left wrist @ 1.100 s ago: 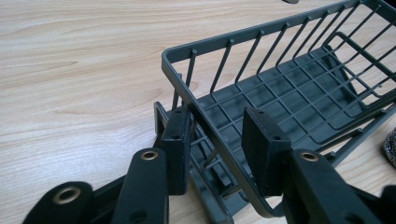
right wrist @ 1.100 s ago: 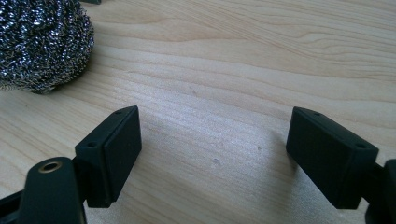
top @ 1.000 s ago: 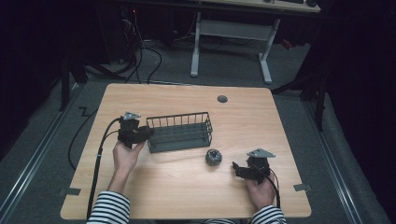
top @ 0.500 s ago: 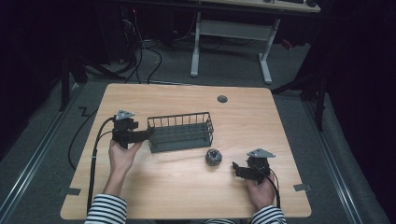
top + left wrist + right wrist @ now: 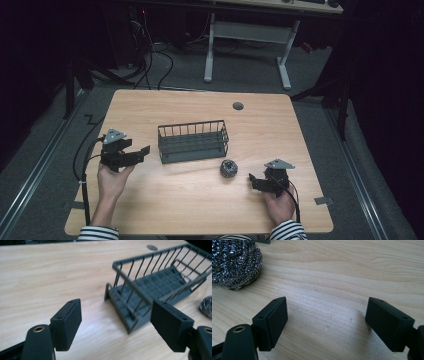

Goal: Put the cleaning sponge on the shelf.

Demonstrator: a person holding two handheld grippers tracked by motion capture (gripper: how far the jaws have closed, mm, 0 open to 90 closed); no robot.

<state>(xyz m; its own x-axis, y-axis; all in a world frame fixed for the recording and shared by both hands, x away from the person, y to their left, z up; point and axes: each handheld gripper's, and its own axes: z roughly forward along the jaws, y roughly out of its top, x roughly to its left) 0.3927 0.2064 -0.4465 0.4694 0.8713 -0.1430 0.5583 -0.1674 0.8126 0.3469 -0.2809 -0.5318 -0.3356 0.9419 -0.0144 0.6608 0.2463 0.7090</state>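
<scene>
Both grippers, left gripper [image 5: 141, 151] and right gripper [image 5: 254, 180], gape empty beside a dark wire basket [image 5: 193, 141] and steel-wool ball [image 5: 228, 168].

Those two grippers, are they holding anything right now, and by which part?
Nothing is held. The left gripper is open, short of the basket; the right gripper is open over bare table, the scourer beyond its jaws.
</scene>
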